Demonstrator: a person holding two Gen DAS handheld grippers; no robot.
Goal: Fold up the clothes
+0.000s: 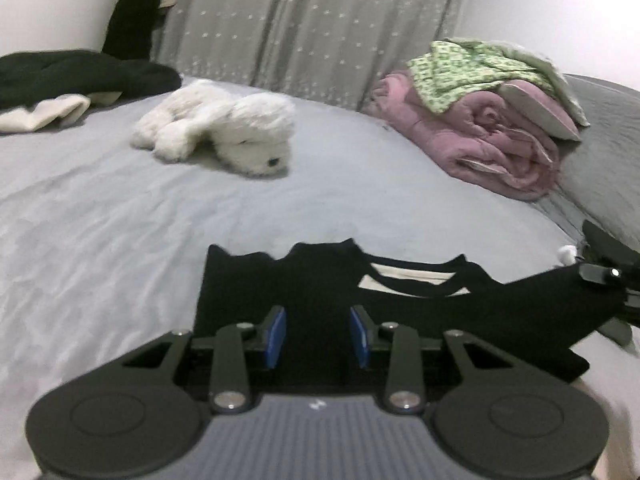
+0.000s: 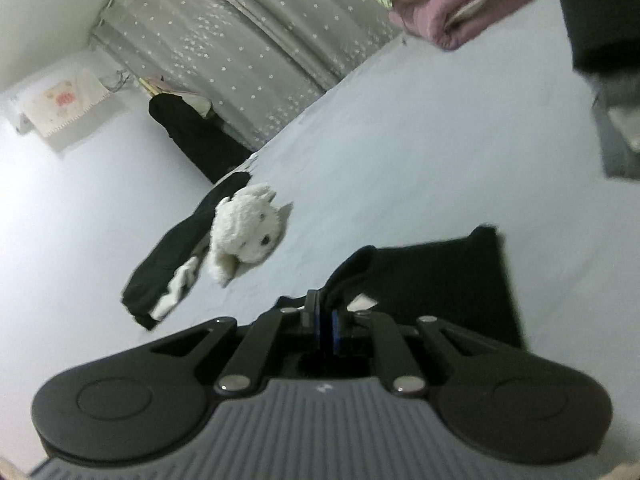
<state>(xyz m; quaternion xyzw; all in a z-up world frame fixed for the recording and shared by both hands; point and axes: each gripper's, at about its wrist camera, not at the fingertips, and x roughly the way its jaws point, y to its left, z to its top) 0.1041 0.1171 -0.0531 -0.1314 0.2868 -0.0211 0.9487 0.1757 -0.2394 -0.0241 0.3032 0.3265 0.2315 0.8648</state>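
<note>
Right claw (image 2: 325, 326) pinches black shirt (image 2: 440, 280); left claw (image 1: 318, 336) gapes; no writing legible.

1. The black garment (image 1: 320, 292) lies in the lower centre of the left wrist view, spread on a pale grey sheet, its neckline showing a cream inner band.
2. Its right-hand part rises off the sheet toward the right edge of that frame, drawn up into a taut point.
3. In the right wrist view the same black garment (image 2: 440, 280) fills the lower centre and right, one flat panel with a squared corner reaching toward the middle right, a raised fold at lower centre.
</note>
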